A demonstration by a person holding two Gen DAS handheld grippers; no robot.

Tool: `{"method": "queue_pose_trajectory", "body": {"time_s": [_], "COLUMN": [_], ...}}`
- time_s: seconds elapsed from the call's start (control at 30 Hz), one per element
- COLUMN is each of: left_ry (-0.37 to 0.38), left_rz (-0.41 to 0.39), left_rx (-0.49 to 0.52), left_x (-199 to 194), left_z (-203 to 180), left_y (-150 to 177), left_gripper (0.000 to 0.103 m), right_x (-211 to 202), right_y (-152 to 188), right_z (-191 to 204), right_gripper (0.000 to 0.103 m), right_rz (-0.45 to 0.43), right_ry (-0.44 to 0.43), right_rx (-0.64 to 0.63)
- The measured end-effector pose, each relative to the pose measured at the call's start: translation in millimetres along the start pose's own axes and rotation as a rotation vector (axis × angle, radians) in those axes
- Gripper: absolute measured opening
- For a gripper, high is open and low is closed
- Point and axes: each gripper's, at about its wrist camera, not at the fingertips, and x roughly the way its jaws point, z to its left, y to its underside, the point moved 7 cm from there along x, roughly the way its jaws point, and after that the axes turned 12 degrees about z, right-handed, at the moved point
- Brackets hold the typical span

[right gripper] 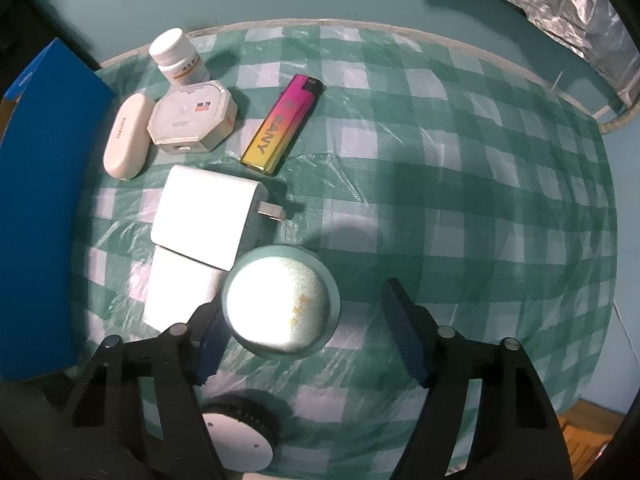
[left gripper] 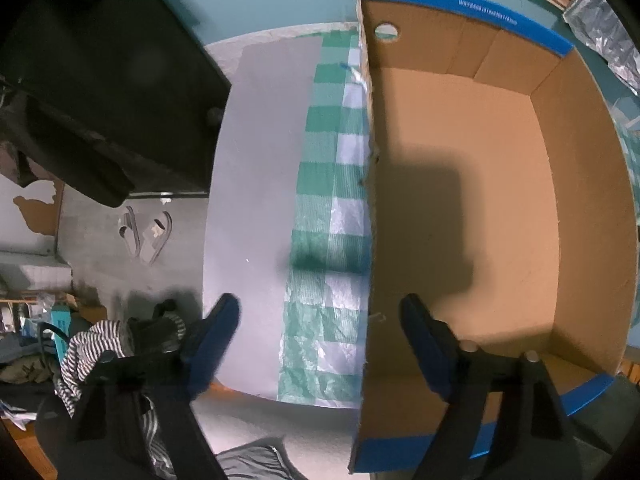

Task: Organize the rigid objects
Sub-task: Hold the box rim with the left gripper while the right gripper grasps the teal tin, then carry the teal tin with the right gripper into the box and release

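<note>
In the left wrist view an empty cardboard box (left gripper: 460, 184) with blue-taped rims sits on the checked tablecloth; my left gripper (left gripper: 320, 316) is open and empty, straddling the box's left wall. In the right wrist view my right gripper (right gripper: 302, 312) is open, with a round pale-green jar lid (right gripper: 280, 300) between its fingers, not gripped. Beyond lie a white plug charger (right gripper: 208, 216), a white block (right gripper: 180, 292), a pink-yellow lighter (right gripper: 282, 124), an octagonal white box (right gripper: 192, 116), a white oval case (right gripper: 128, 136) and a white pill bottle (right gripper: 176, 56).
The box's blue side (right gripper: 44, 208) stands at the left of the right wrist view. A black-rimmed white round lid (right gripper: 240, 436) lies under my right gripper. Crinkled foil (right gripper: 560, 12) hangs at the far right. A dark chair (left gripper: 100, 80) and floor clutter lie left of the table.
</note>
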Motion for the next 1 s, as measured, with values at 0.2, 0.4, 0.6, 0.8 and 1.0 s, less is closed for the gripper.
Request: {"method": "queue_pose_trajectory", "body": {"time_s": [0.2,0.4,0.6,0.8,1.0], "left_ry": [0.019,0.088,0.1,0.126,0.138], "left_rz": [0.035,0.062,0.104,0.122,0.125], "left_rx": [0.01,0.005,0.049,0.058,0.076], "left_x": [9.4,8.6,13.9,18.3,20.7], "left_z": [-0.3,-4.0,-19.6,-25.9,-27.8], "left_y": [-0.2,-1.1,2.6,8.9,11.1], "left_gripper": [0.06,0.046,0.028,0.022,0.022], "right_x": [3.1,-0.5,-16.1,-45.9,-72.5], "right_y": [-5.1,-7.8,-15.8,-18.0,-38.5], "right_z": [5.5,16.8,24.7,38.6,72.6], "right_gripper": [0.05,0.044,0.044,0.044,0.044], "right_rz": [-0.01,-0.011,0.007,-0.01,-0.03], "right_ry": [-0.021,0.005,0.021,-0.006,-0.05], "right_rx": [0.0,-0.015,-0.002,-0.024,-0.093]}}
